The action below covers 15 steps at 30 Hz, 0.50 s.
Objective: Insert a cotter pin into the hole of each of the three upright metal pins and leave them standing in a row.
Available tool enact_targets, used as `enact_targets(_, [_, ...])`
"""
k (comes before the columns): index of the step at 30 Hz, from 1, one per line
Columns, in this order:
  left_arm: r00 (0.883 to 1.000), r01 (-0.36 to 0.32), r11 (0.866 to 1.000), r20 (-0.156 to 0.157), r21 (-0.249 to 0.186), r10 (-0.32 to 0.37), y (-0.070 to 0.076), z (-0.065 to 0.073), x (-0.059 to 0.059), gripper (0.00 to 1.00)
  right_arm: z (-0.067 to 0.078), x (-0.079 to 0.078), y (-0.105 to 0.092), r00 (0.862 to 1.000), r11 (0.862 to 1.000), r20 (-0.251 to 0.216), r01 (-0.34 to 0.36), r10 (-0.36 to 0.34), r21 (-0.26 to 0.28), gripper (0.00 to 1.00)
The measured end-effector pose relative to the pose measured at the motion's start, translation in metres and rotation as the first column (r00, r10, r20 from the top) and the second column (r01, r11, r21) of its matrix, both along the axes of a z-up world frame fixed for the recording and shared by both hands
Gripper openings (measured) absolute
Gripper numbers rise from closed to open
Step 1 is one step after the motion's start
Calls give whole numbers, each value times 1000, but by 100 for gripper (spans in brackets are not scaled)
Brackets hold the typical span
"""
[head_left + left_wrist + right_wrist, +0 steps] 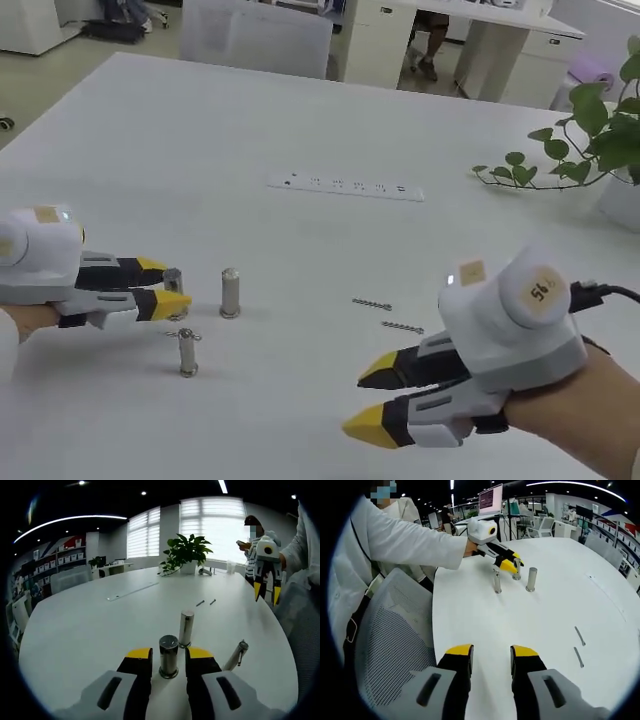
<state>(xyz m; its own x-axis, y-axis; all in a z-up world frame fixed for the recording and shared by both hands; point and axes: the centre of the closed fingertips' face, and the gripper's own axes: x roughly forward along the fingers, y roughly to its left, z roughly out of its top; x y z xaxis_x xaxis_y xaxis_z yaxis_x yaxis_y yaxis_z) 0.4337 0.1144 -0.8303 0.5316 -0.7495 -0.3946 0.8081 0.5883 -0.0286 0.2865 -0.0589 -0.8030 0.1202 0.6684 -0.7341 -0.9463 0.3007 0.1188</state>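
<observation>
"56" is printed on the round disc of the right hand-held gripper [372, 398]; its jaws are parted with nothing between them. The left hand-held gripper [165, 284] is released, jaws flanking one upright metal pin [168, 654], slim gap each side. The second pin [230, 292] stands just beside it and the third pin [188, 352] is nearer, the crosspiece at its top hard to make out. Two cotter pins [371, 303] lie loose on the tabletop [300, 100]. Power strip [345, 186] markings are too small to read.
</observation>
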Motion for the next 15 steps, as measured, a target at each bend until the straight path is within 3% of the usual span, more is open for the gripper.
enact_targets(4, [1000,9,1000,12,11,-9,-2,-1,0,15,0,1,-1,1000,1000,0,4,-4,1,32])
enact_targets(15, [1000,-5,1000,-1,-8,5,-1,-1,1,11,0,1,0,1000,1000,3,1,-1,-2,32])
